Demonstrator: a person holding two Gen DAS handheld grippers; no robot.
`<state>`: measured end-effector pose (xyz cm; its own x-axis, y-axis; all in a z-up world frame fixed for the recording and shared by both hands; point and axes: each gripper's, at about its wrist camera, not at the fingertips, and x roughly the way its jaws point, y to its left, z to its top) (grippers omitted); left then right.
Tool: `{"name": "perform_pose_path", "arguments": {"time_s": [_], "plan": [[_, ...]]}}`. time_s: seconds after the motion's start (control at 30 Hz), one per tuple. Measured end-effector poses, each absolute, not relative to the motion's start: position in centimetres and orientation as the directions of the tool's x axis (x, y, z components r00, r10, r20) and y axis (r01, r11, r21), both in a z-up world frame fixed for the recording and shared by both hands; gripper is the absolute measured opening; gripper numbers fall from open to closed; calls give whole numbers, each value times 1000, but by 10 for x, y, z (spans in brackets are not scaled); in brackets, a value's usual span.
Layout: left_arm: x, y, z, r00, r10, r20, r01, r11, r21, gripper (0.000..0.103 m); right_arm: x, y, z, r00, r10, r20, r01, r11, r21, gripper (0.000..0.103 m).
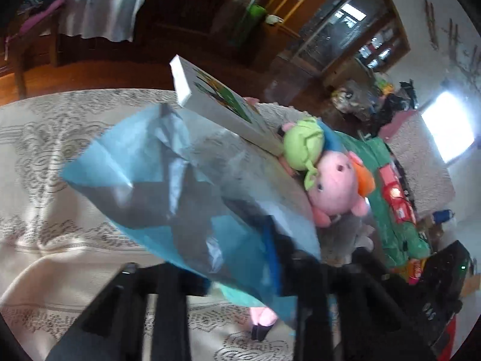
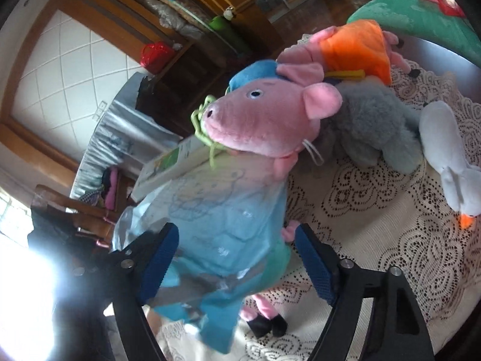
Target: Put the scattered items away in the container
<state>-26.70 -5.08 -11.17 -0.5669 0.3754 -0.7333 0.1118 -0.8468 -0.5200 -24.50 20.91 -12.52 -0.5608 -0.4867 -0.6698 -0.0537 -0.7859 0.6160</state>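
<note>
A translucent blue plastic bag point(image 1: 180, 180) hangs open over the lace-covered table; my left gripper point(image 1: 240, 282) is shut on its edge. A pink pig plush in a blue hat point(image 2: 255, 120) stands partly inside the bag point(image 2: 216, 225), its legs point(image 2: 264, 313) below. My right gripper point(image 2: 237, 258) is open, its blue pads on either side of the bagged pig's body. A second pig plush in orange point(image 2: 351, 51), a grey plush point(image 2: 369, 129) and a white goose plush point(image 2: 448, 162) lie on the table. A green frog plush point(image 1: 303, 144) and pink pig point(image 1: 336, 186) show in the left view.
A white picture box point(image 1: 216, 102) leans behind the bag. A green cushion point(image 2: 421, 9) lies at the table's far side. The lace tablecloth point(image 2: 390, 240) covers the round table. Wooden shelves and a chair stand beyond.
</note>
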Motion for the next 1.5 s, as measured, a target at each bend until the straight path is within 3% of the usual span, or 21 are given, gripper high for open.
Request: {"name": "perform_pose_path", "arguments": {"time_s": [0.37, 0.4, 0.73, 0.8, 0.93, 1.2, 1.5], "plan": [[-201, -88, -93, -648, 392, -653, 30, -843, -537, 11, -202, 177, -139, -458, -620, -637, 33, -727, 685, 73], [-185, -98, -89, -647, 401, -648, 16, -843, -538, 2, -194, 173, -137, -452, -629, -632, 45, -725, 688, 73], [-91, -175, -71, -683, 374, -627, 8, -855, -519, 1, -153, 168, -140, -450, -662, -599, 49, -689, 723, 73], [-94, -162, -63, -677, 326, -659, 9, -892, -451, 2, -144, 170, -138, -476, -632, -611, 37, -709, 704, 74], [-107, -139, -59, -657, 320, -683, -12, -910, -415, 2, -129, 176, -133, -499, -597, -628, 27, -735, 677, 91], [-122, -108, -78, -575, 249, -780, 13, -950, -313, 2, -125, 208, -124, -549, -525, -650, -13, -772, 635, 92], [-120, -111, -112, -530, 257, -808, 37, -945, -324, 2, -127, 192, -145, -462, -545, -700, 53, -805, 591, 95]]}}
